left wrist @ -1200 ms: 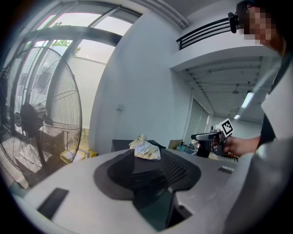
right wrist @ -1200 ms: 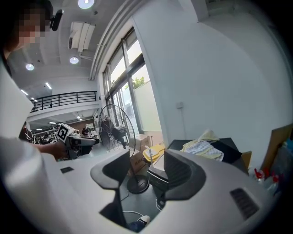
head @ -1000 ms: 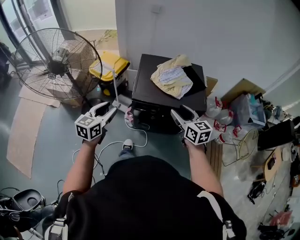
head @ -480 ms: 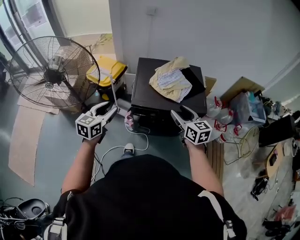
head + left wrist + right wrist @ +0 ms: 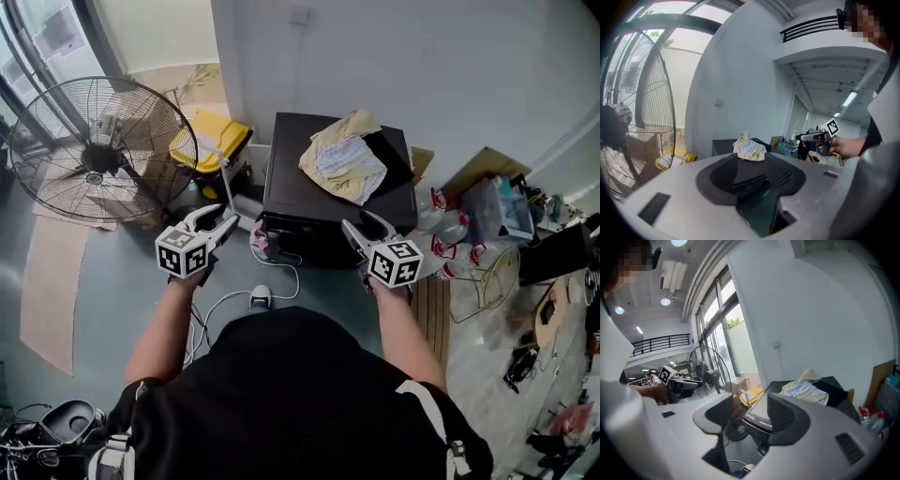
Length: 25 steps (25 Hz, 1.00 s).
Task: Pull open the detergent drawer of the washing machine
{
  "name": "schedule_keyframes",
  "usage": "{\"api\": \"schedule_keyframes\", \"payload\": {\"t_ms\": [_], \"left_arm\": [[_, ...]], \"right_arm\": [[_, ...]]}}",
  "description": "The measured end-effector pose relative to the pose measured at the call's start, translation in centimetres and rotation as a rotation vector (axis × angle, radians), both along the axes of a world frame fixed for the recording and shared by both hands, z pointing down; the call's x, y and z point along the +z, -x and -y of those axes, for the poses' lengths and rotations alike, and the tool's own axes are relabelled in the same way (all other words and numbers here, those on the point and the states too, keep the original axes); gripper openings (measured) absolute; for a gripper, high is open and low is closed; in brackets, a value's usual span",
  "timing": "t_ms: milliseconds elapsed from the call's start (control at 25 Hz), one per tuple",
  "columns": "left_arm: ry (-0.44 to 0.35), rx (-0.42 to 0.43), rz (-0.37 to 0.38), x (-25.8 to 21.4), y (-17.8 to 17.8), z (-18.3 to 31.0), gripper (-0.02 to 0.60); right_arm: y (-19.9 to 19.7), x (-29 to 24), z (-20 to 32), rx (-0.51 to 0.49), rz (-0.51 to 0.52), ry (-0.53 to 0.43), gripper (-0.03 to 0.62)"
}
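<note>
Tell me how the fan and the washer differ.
The fan is a round, see-through wire cage; the washer is a solid black box. The fan carries nothing; the washer has a crumpled cloth on top. The fan stands ahead-left of the left gripper; the washer lies ahead of the right gripper. Both stand on the floor.

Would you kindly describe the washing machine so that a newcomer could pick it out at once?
Look along the white wall, right of the big standing fan. The washing machine is the black box standing against that wall. It alone is black and flat-topped, with a crumpled yellowish cloth on it, unlike the yellow-lidded bin at its left.
</note>
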State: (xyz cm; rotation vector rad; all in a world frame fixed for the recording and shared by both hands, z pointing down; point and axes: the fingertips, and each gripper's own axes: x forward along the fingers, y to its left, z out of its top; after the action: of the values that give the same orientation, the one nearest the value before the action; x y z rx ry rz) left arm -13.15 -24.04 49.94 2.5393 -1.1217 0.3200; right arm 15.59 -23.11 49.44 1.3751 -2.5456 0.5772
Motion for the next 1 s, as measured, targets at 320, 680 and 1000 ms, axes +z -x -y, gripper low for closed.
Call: {"api": "schedule_keyframes", "payload": {"t_ms": [320,680,1000], "left_arm": [[0.058,0.018,0.021,2.9,-0.2,1.8,0.184],[0.113,0.034,0.033,5.7,-0.1,3.8,0.184],[0.154,0.060,0.035,7.9,-0.7,5.4,0.184]], "right_arm": [[0.2,2.1,1.4,0.008,-0.009,0.043,0.230],[0.6,5.5,2.2,0.005,-0.022,0.109,0.229],[1.0,8.3,3.0,0.008,-0.031,0.166,0.225]]}}
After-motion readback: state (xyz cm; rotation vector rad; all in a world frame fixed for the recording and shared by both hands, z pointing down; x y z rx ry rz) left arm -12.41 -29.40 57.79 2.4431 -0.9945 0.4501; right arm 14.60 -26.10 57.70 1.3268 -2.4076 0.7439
